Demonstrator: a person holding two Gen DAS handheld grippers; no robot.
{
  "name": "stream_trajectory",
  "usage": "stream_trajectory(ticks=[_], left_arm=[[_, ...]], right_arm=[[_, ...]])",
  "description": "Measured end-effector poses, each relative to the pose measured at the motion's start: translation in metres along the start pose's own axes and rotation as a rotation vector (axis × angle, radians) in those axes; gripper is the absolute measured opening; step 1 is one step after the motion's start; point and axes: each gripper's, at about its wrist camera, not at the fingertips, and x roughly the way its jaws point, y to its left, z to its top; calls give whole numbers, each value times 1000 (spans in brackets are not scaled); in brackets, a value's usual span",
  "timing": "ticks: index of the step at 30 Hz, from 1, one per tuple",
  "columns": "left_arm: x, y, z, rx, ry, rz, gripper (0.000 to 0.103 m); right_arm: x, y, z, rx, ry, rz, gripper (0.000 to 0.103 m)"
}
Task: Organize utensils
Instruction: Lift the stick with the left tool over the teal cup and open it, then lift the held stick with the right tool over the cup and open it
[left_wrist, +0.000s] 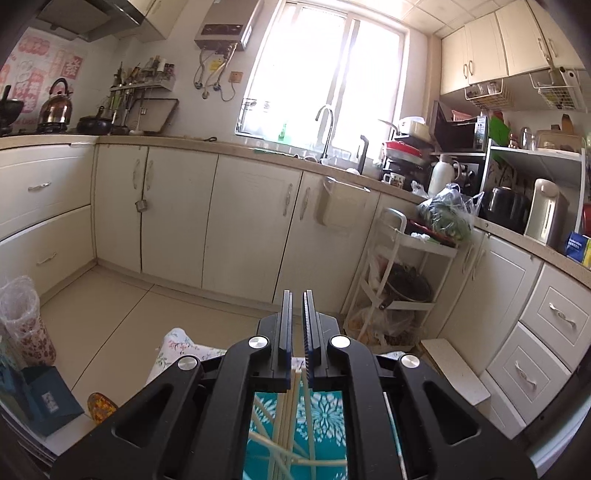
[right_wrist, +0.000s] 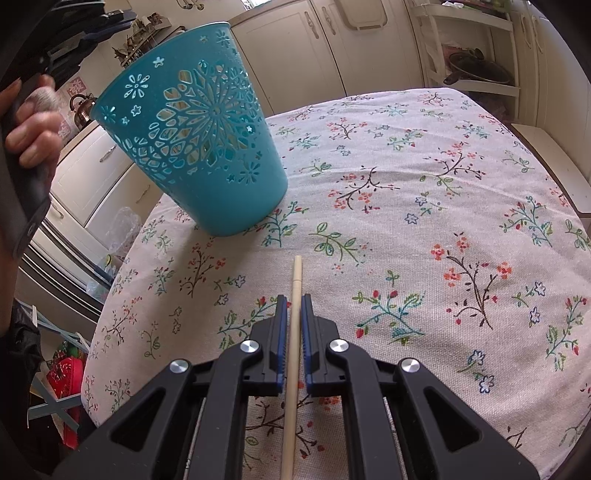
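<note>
So the teal basket (right_wrist: 192, 144) sits tilted near the far-left edge of the flowered tablecloth (right_wrist: 424, 206), and looks like the place the utensils go. The left wrist view looks down through its cutout wall at several pale chopsticks (left_wrist: 291, 417) already inside, so part of the job seems done. The left gripper (left_wrist: 297, 328) is pinched nearly shut on one or two of those sticks at their top ends.

Nearer the camera than the basket, the right gripper (right_wrist: 294, 325) is clamped on a single chopstick (right_wrist: 295, 295) that hasn't gone in yet; that looks like the last one, since nothing else lies on the cloth.

Writing: pink paper cutouts on the far wall carry characters, too blurry to read. No brand shows on the basket.
</note>
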Motion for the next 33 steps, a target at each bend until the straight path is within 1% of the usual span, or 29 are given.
stream_trajectory(ticks=[1,2,3,4,5,6,8,9,11,12,13,15,17,20,22,23,24,27,28,31,33], left_arm=[[-7,3,-2,0,6,3,6],[-14,5,-4,1,6,8,9],[-23,9,-7,2,4,18,17],[-31,12,-10,1,3,28,24],[-42,18,-15,-2,0,47,43],[-51,24,-20,-7,-3,67,58],[-68,36,-35,-17,5,102,68],[-73,43,-44,-18,24,120,73],[-78,54,-66,-17,80,149,78],[-78,60,-78,-18,113,162,80],[-77,66,-91,-22,154,176,81],[-72,74,-114,-28,224,194,82],[-68,81,-137,-43,294,205,82],[-65,86,-160,-45,344,211,83],[-62,87,-167,-39,366,215,83],[-60,87,-171,-40,376,215,84],[-59,88,-173,-42,382,215,84],[-58,89,-175,-48,385,215,84],[-58,90,-174,-53,383,211,85],[-55,90,-175,-56,392,214,87],[-54,88,-175,-49,392,214,87]], right_arm=[[0,0,1,-6,8,-1,8],[0,1,1,-8,15,0,8],[-1,1,2,-8,24,3,8],[-1,0,1,-9,30,4,8],[-1,0,1,-11,32,6,8],[-1,1,1,-16,33,3,8],[-1,5,0,-41,32,-14,8],[-1,9,-1,-69,30,-33,8],[0,18,-3,-135,24,-79,7],[1,21,-4,-162,22,-98,7],[2,27,-5,-204,19,-127,7],[2,33,-8,-245,16,-156,7],[1,33,-8,-242,29,-155,7],[-2,31,-10,-257,43,-159,7],[-2,34,-12,-280,39,-172,7],[-3,33,-12,-269,42,-168,6],[-4,30,-10,-243,44,-151,6],[-20,16,-3,-126,5,-34,6],[-31,13,1,-86,-29,22,6],[-60,10,13,-16,-124,146,6],[-77,13,24,9,-184,205,6]])
